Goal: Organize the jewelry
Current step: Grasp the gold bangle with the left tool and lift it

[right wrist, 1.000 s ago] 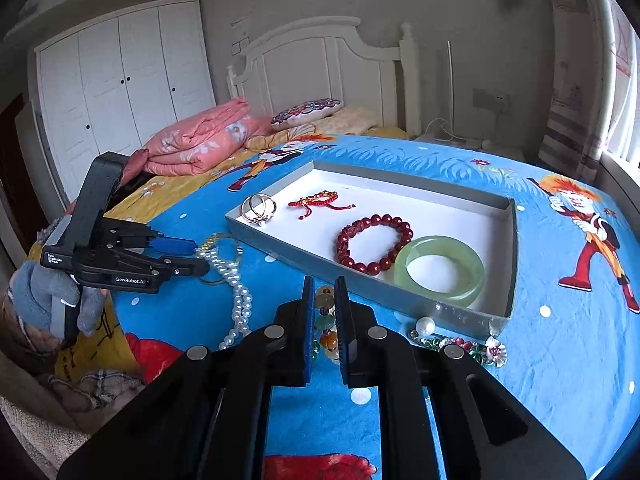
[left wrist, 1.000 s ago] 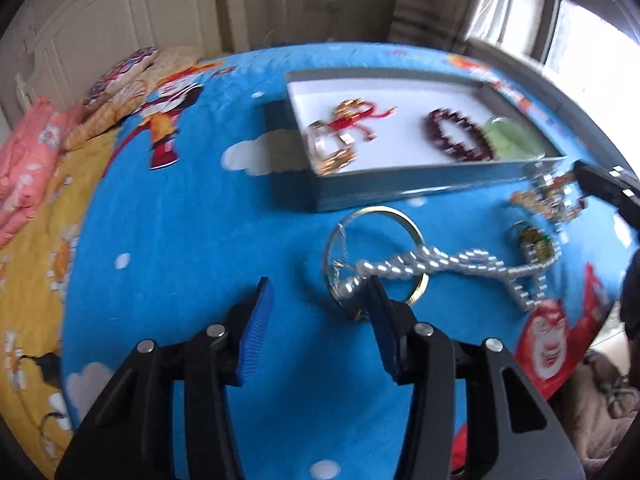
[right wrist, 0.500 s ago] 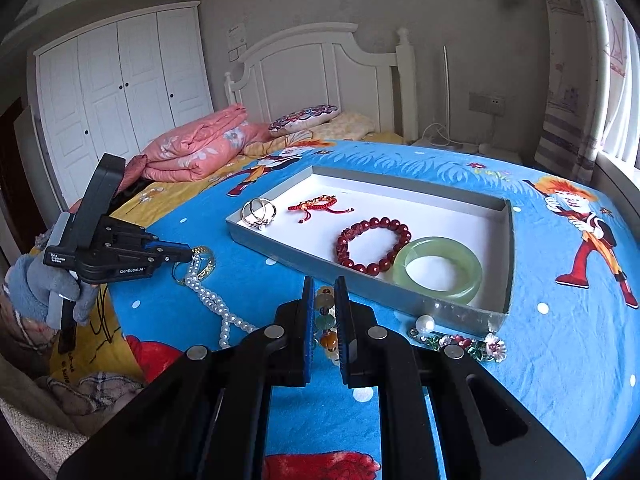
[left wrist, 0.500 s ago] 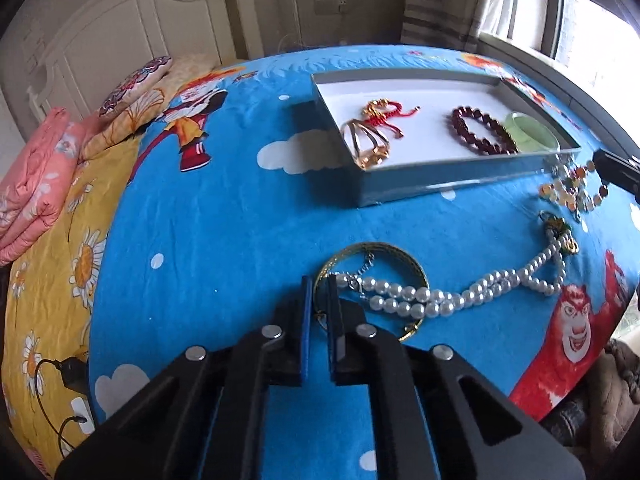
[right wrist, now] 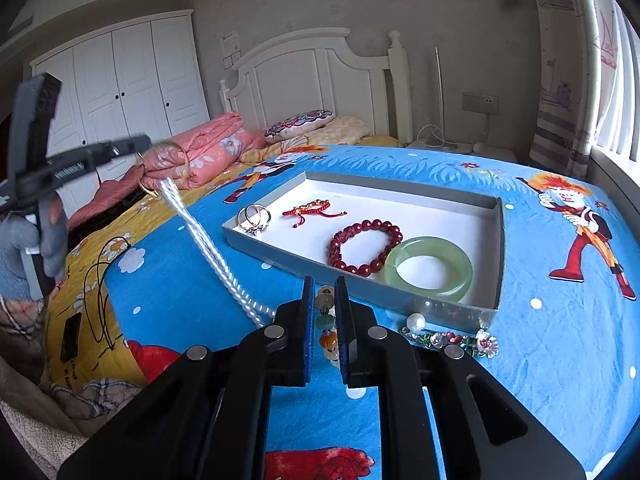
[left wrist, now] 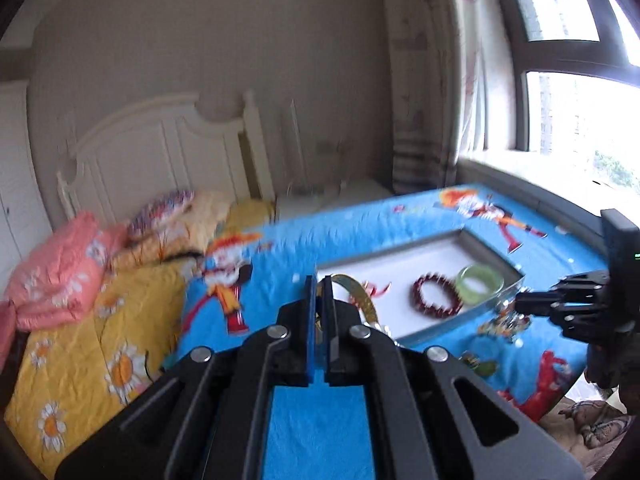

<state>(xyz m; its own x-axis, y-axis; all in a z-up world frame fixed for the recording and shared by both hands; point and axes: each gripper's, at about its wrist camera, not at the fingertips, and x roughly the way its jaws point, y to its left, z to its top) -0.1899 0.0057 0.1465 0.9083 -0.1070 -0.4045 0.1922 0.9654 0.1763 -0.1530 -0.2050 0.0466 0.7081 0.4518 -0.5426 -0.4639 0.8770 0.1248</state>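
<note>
Right now our left gripper [left wrist: 319, 280] is clamped on the gold bangle [left wrist: 356, 294], lifted clear of the blue bedspread [right wrist: 168, 280], with the pearl necklace [right wrist: 208, 248] strung taut from it down to the bed. Our right gripper [right wrist: 323, 312] sits nearly closed around the multicoloured bead bracelet [right wrist: 326, 320], beside the tray [right wrist: 496, 240]. If we carry on toward the tray, the snagged pearls could drag, yank the bangle loose, or sweep away jewelry near the tray edge.
</note>
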